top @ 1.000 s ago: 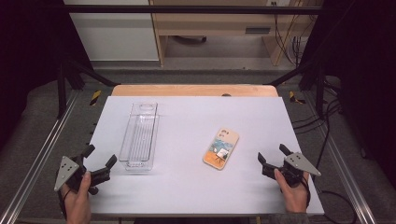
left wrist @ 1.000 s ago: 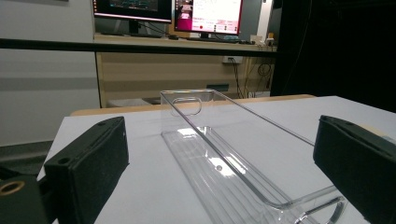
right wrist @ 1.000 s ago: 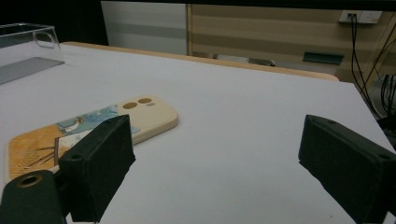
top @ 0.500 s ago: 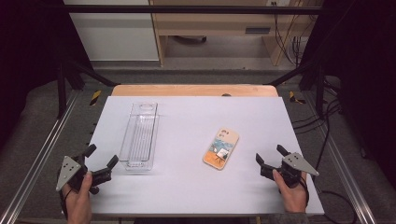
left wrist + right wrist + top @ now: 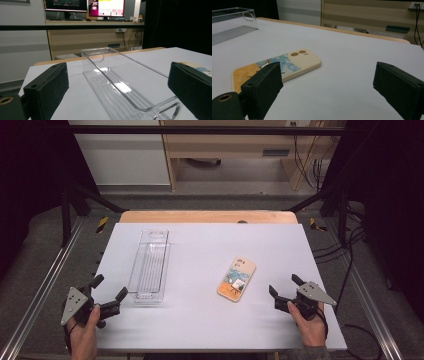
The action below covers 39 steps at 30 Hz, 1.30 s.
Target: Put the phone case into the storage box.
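The left tool (image 5: pixel 108 293) is held wide open and empty near the counter's (image 5: pixel 200 330) front left corner, just short of the near end of a clear plastic tray (image 5: pixel 148 265) laid lengthwise toward the far edge. The right tool (image 5: pixel 286 292) is likewise spread wide and empty near the front right corner. A phone case (image 5: pixel 237 279) is seen lying flat just beside it, right of the counter's middle, untouched.
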### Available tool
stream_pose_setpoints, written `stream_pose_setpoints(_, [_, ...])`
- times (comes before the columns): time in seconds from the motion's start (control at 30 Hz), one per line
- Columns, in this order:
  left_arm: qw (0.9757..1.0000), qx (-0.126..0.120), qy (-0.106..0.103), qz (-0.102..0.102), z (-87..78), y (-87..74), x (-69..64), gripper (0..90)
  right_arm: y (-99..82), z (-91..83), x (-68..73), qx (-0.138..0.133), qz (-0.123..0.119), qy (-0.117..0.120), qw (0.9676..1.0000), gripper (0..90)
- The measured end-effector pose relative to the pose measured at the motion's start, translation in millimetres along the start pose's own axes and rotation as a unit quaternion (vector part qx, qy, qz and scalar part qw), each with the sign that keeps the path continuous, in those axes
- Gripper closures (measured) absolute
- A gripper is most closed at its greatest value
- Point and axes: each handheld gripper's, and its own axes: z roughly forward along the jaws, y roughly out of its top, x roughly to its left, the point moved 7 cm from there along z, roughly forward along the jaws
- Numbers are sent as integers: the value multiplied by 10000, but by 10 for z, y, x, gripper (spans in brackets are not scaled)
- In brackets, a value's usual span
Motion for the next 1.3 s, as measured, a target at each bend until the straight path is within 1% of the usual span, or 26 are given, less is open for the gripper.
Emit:
stream_pose_setpoints(0.17, [10000, 25, -13, -8, 14, -13, -13, 29, 15, 23, 8, 66, 35, -24, 10000, 84])
stream_pose_setpoints(0.23, [10000, 22, -39, -5, 25, -16, -24, 29, 91, 20, 15, 85, 70, 19, 9999, 78])
stream_pose_setpoints(0.27, [10000, 34, -52, 5, 30, -20, -30, 29, 91, 20, 15, 85, 70, 19, 9999, 78])
stream_pose_setpoints(0.3, [10000, 63, -56, 40, 34, -25, -35, 29, 141, 23, 28, 153, 54, 73, 9998, 71])
stream_pose_setpoints(0.37, [10000, 61, -65, 31, 35, -24, -37, 29, 182, 34, 40, 276, -38, 102, 9996, 66])
stream_pose_setpoints(0.4, [10000, 60, -68, 26, 37, -24, -39, 30, 206, 40, 45, 305, -87, 117, 9994, 65])
stream_pose_setpoints(0.43, [9999, 67, -73, 29, 39, -26, -42, 30, 206, 40, 45, 305, -87, 117, 9994, 65])
stream_pose_setpoints(0.47, [9999, 75, -75, 33, 45, -29, -44, 30, 258, 52, 54, 394, -152, 156, 9990, 64])
stream_pose_setpoints(0.5, [9999, 75, -75, 33, 45, -29, -44, 29, 258, 52, 54, 394, -152, 156, 9990, 64])
stream_pose_setpoints(0.57, [9999, 83, -78, 26, 46, -32, -43, 30, 317, 65, 58, 473, -247, 205, 9984, 63])
stream_pose_setpoints(0.67, [9999, 84, -88, 17, 45, -32, -47, 29, 417, 100, 45, 597, -282, 242, 9975, 79])
stream_pose_setpoints(0.7, [9999, 83, -89, 14, 45, -32, -48, 29, 481, 128, 38, 668, -345, 239, 9969, 92])
stream_pose_setpoints(0.73, [9999, 82, -94, 11, 45, -32, -49, 29, 481, 128, 38, 668, -345, 239, 9969, 92])
stream_pose_setpoints(0.83, [9999, 83, -95, 0, 46, -33, -50, 30, 595, 206, 39, 765, -416, 293, 9958, 121])
stream_pose_setpoints(0.87, [9999, 83, -95, 7, 44, -32, -50, 30, 595, 206, 39, 765, -416, 293, 9958, 121])
stream_pose_setpoints(0.9, [9999, 70, -88, 16, 39, -26, -47, 30, 623, 232, 41, 783, -447, 303, 9955, 135])
stream_pose_setpoints(0.93, [9999, 68, -79, 14, 34, -24, -42, 30, 680, 295, 40, 851, -498, 329, 9946, 162])
stream_pose_setpoints(0.97, [10000, 70, -70, 8, 31, -24, -38, 30, 680, 295, 40, 851, -498, 329, 9946, 162])
stream_pose_setpoints(1.03, [10000, 65, -61, -9, 24, -24, -32, 30, 710, 352, 28, 904, -485, 335, 9942, 198])
stream_pose_setpoints(1.07, [10000, 67, -59, -6, 22, -24, -32, 30, 722, 385, 22, 935, -541, 337, 9936, 215])
stream_pose_setpoints(1.23, [10000, 72, -53, -3, 24, -25, -37, 30, 732, 543, -5, 1197, -665, 340, 9900, 363])
stream_pose_setpoints(1.27, [10000, 74, -62, 5, 26, -26, -40, 30, 720, 598, -21, 1307, -685, 328, 9885, 422])
stream_pose_setpoints(1.3, [10000, 74, -62, 5, 26, -26, -40, 30, 720, 598, -21, 1307, -685, 328, 9885, 422])
